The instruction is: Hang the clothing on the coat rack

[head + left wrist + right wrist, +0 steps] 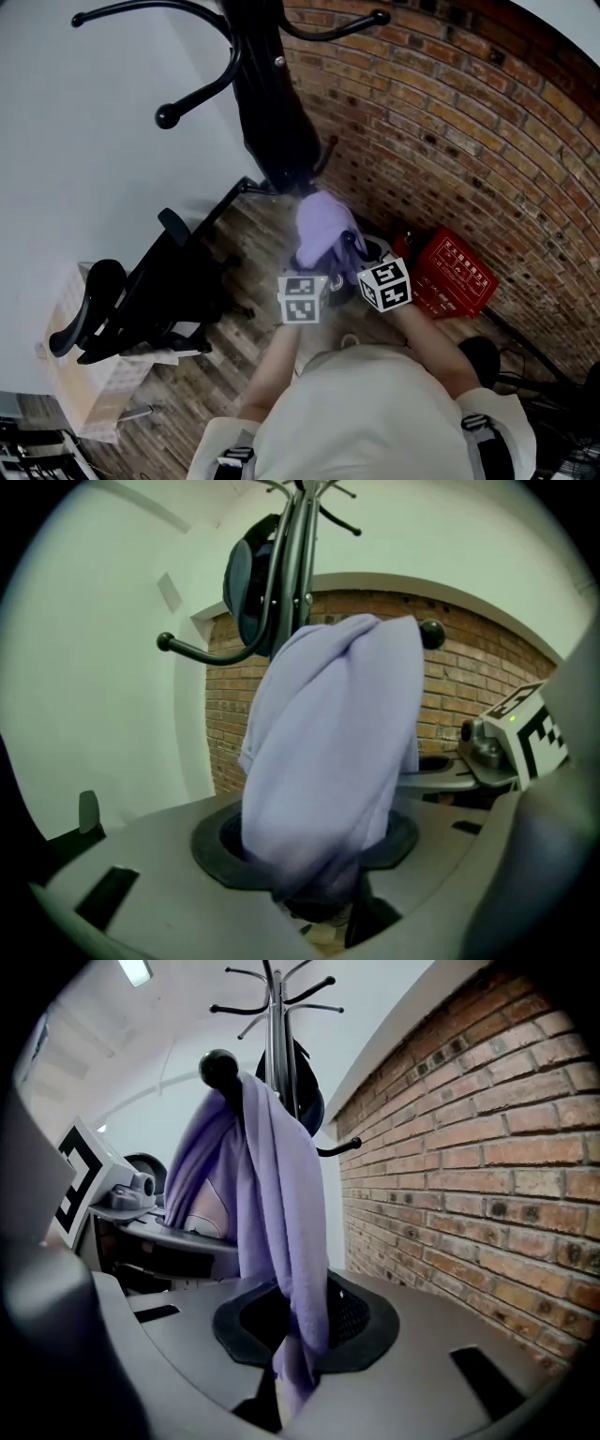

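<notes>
A lavender garment (323, 230) hangs bunched low beside the black coat rack (267, 84). In the right gripper view the garment (272, 1204) is draped over a ball-tipped hook (217, 1066) of the rack. A narrow strand runs down between the pads, and my right gripper (286, 1372) is shut on it. In the left gripper view a thick fold of the garment (328, 752) drops between the jaws of my left gripper (314, 892). Those jaws stand apart, with a dark gap beside the cloth on the left. In the head view both grippers (314, 267) (361, 258) meet under the cloth.
A dark garment (277, 122) hangs on the rack's pole. A brick wall (450, 122) stands close on the right, with a red case (455, 272) at its foot. A black office chair (141, 291) and a cardboard box (84, 384) are on the left.
</notes>
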Motion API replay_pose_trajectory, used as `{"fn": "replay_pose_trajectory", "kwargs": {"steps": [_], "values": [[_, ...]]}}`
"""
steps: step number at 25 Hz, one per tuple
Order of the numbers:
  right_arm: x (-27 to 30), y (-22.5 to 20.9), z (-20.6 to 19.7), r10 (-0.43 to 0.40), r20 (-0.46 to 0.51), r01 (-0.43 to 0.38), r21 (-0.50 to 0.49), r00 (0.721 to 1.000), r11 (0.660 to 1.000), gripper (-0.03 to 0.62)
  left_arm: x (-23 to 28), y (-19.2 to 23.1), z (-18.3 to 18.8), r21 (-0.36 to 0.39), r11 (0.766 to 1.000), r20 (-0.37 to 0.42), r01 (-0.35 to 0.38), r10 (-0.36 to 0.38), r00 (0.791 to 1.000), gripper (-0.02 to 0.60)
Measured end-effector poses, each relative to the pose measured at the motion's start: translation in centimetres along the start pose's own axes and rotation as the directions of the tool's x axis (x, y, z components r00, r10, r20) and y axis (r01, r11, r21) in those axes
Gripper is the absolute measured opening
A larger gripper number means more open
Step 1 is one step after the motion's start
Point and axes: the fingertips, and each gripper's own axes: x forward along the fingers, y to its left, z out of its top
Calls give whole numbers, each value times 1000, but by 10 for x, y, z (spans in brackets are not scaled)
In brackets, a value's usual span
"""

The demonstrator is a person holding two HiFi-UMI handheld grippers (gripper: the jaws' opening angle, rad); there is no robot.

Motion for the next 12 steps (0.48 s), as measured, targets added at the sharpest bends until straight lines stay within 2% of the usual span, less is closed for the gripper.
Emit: {"fn": "replay_pose_trajectory", "kwargs": {"steps": [2, 8, 12], "values": [[-5, -1, 0, -13, -3, 13, -8, 1000, 1000, 24, -5, 0, -1, -1, 1000, 3, 4, -4, 1000, 201], [-26, 0, 2, -65, 3, 65, -11, 998, 998, 152, -32, 7, 0, -35, 999, 48, 3, -1, 999, 286], [-47, 3, 4, -109, 23, 109, 10, 994, 994, 183, -58, 12, -5, -70, 997, 68, 13, -8, 998, 305]]}}
